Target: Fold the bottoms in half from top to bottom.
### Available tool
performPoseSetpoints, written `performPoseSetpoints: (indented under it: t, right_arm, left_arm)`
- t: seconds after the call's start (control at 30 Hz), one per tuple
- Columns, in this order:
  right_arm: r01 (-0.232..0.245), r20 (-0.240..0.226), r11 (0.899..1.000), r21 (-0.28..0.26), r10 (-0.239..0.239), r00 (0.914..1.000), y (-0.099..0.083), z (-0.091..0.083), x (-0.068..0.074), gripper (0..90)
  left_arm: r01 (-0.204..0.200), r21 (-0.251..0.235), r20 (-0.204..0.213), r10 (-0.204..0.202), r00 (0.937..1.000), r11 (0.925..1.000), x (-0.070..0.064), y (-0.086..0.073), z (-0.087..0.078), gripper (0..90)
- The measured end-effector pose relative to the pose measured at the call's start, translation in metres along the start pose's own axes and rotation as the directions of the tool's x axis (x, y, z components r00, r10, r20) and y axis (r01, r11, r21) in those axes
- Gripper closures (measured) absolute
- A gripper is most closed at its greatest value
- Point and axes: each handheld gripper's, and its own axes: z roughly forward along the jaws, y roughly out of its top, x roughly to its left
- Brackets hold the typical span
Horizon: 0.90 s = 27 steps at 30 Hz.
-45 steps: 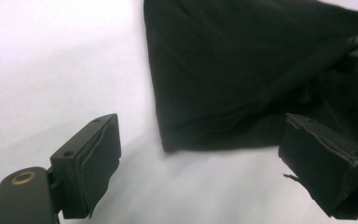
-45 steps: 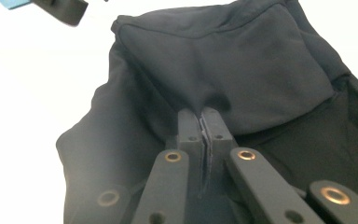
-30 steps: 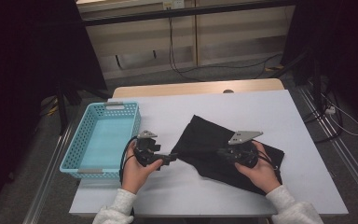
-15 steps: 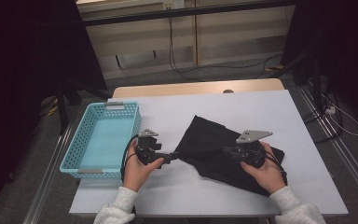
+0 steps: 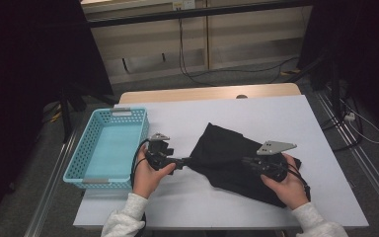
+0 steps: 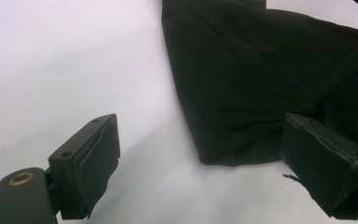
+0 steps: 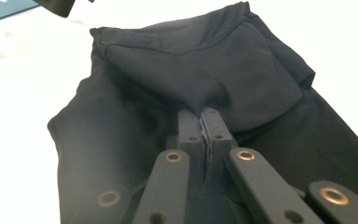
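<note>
**Black cloth on the bench, one hand-held gripper pinching it, the other gaping**

So the bench (image 5: pixel 321 197) had a plain white, matte top with a strip of light wood along its far edge. On its left side sat a turquoise plastic basket (image 5: pixel 139 136), rectangular, with perforated walls all round and a slot handle at each short end. Nothing was in it, just the smooth pale blue floor. I couldn't read any label or writing anywhere.

The black cloth (image 5: pixel 227 153) lay in the middle-right part of the bench, well apart from the basket. It looked like a soft, thin, matte fabric, folded over itself into a rough wedge, with a seam or hem along one edge and a few shallow creases.

The right hand-held gripper (image 7: pixel 200 116), seen from its own camera, had its jaws pressed together on a raised fold of the cloth, puckering the fabric right at the tips. In the high view it sat over the cloth's near right part, a grey three-cornered plate on top.

The left hand-held gripper (image 6: pixel 200 154) had its jaws spread wide, holding nothing. A corner of the cloth lay on the bench just beyond the gap, close to one padded jaw. The pads looked worn at the edges.
</note>
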Motion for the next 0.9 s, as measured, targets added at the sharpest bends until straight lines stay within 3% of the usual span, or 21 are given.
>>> performPoseSetpoints:
  t: [0.73, 0.9]
  right_arm:
    - [-0.001, -0.001, 1.000, -0.013, 0.001, 1.0000, -0.005, -0.010, 0.000, 89.1]
    - [-0.014, 0.002, 1.000, -0.021, 0.014, 0.9999, -0.006, -0.014, -0.001, 89.1]
  left_arm:
    - [0.006, -0.005, 0.004, -0.005, 1.0000, 1.0000, 0.001, 0.002, 0.002, 12.9]
    - [-0.008, 0.010, 0.010, 0.008, 0.9999, 0.9999, -0.002, 0.001, 0.003, 12.9]
